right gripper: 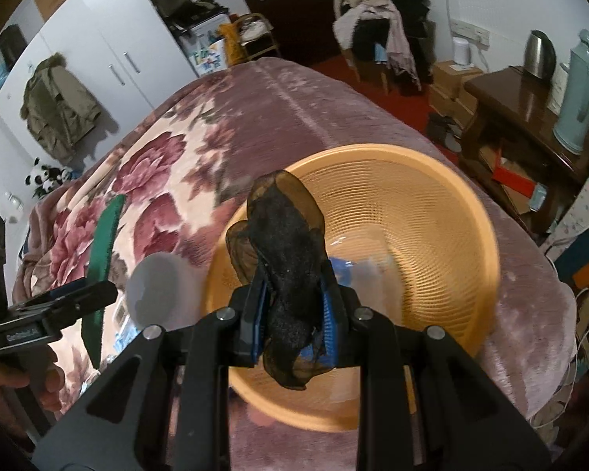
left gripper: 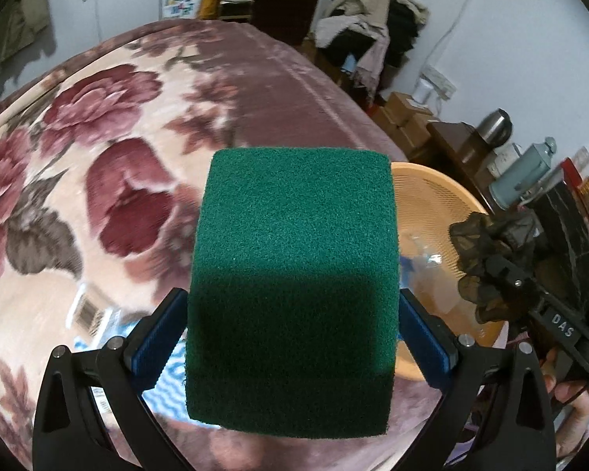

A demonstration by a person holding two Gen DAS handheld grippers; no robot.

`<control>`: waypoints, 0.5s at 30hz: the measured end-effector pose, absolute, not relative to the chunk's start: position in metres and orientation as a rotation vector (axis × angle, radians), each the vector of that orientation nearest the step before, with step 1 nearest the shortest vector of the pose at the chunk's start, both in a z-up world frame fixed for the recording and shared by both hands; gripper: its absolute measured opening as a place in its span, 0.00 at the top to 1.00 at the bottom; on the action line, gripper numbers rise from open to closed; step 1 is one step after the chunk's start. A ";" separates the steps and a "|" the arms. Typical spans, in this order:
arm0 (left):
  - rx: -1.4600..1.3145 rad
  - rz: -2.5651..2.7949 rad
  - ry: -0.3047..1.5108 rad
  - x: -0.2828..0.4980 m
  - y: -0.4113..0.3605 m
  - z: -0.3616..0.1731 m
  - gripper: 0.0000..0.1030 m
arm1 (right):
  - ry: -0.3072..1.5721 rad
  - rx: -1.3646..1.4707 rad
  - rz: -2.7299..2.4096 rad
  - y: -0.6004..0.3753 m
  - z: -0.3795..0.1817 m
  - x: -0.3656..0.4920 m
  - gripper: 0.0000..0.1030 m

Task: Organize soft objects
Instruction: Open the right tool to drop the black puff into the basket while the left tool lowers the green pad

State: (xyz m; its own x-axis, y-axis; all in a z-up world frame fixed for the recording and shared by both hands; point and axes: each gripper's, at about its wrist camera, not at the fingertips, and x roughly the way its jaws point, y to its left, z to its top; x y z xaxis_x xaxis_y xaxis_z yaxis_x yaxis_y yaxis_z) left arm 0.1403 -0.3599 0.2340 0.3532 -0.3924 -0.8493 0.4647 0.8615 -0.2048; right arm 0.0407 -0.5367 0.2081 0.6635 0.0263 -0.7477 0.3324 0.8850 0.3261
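Both wrist cams angled down, close over bed (left gripper: 98, 157); both share basket (right gripper: 432, 204).

Green scouring pads (left gripper: 292, 274): I count one.
Dark sheer fabric pieces (right gripper: 284, 271): I count one.
Orange mesh baskets (right gripper: 443, 212): I see one.
Grippers: two from my feeds, left gripper (left gripper: 292, 329) and right gripper (right gripper: 294, 314).
Floral blankets (left gripper: 117, 180): one, on the bed.
Kettles (right gripper: 540, 55): I make out one.
Tall pale flasks (right gripper: 577, 90): one.

My right gripper (right gripper: 294, 306) pinches a black stocking (right gripper: 290, 243) over the basket's (right gripper: 451, 212) near rim, on the bed (right gripper: 278, 117).
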 end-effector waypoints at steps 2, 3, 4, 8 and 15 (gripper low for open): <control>0.084 -0.582 1.077 0.140 -0.377 0.234 0.01 | 0.834 0.481 -0.195 -0.547 0.206 0.040 0.76; 0.088 -0.596 1.079 0.140 -0.387 0.233 0.01 | 0.833 0.488 -0.202 -0.552 0.204 0.039 0.76; 0.092 -0.609 1.082 0.138 -0.395 0.232 0.01 | 0.834 0.497 -0.211 -0.557 0.203 0.038 0.76; 0.108 -0.673 1.092 0.134 -0.430 0.225 0.01 | 0.826 0.550 -0.219 -0.574 0.197 0.036 0.75; 0.155 -0.739 1.147 0.127 -0.464 0.203 0.01 | 0.762 0.637 -0.240 -0.595 0.197 0.028 0.12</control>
State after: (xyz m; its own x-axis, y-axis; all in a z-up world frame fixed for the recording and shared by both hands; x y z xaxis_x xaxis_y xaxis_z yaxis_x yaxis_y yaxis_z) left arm 0.1268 -0.4641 0.2034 0.2063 -0.4516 -0.8681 0.6035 0.7570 -0.2504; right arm 0.0282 -0.5951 0.1965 0.7075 0.0220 -0.7063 0.4225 0.7881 0.4477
